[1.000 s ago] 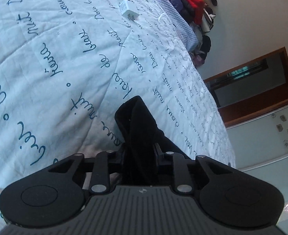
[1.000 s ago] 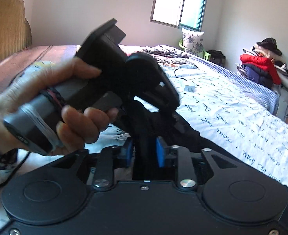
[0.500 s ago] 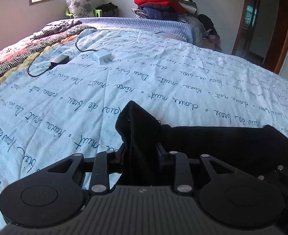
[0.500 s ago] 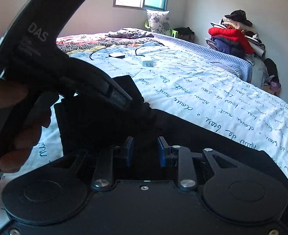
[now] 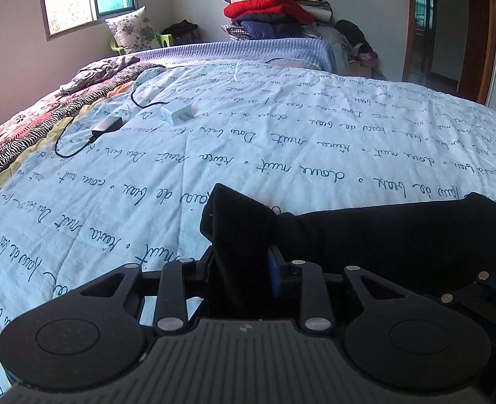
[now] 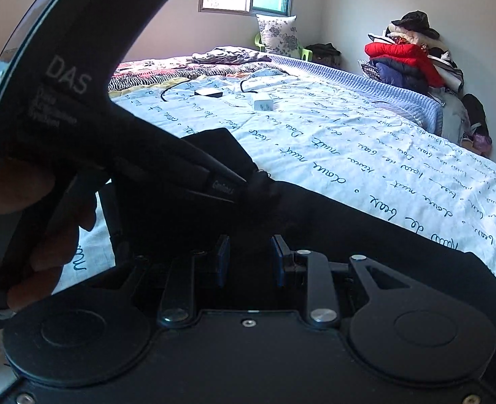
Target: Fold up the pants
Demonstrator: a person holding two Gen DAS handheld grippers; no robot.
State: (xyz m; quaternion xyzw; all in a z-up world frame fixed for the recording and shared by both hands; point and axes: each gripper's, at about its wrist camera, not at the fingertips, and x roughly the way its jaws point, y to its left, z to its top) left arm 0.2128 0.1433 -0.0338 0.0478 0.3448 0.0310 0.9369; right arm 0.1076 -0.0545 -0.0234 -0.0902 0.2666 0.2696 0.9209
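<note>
The black pants (image 5: 399, 235) stretch across the near part of the light blue quilt (image 5: 281, 134). My left gripper (image 5: 243, 262) has a bunched end of the pants standing up between its fingers; its jaws are closing on the cloth. In the right wrist view the left gripper (image 6: 244, 185) appears from the side, held by a hand (image 6: 29, 235), pinching the pants (image 6: 349, 235) at a gathered point. My right gripper (image 6: 249, 256) is shut on black cloth between its blue pads (image 6: 221, 259). Part of the right gripper's frame shows at the left view's lower right.
A white charger (image 5: 177, 114) and a black adapter with cable (image 5: 106, 124) lie on the quilt farther back. A zebra-patterned blanket (image 5: 29, 134) lies along the left side. Stacked clothes (image 5: 271, 10) sit beyond the bed's far end, and a doorway (image 5: 450, 33) stands at right.
The left gripper has rolled from a tilted view to level and swung across, keeping the pants end. In the right view it has shifted left and closer. The pants now span between both grippers.
</note>
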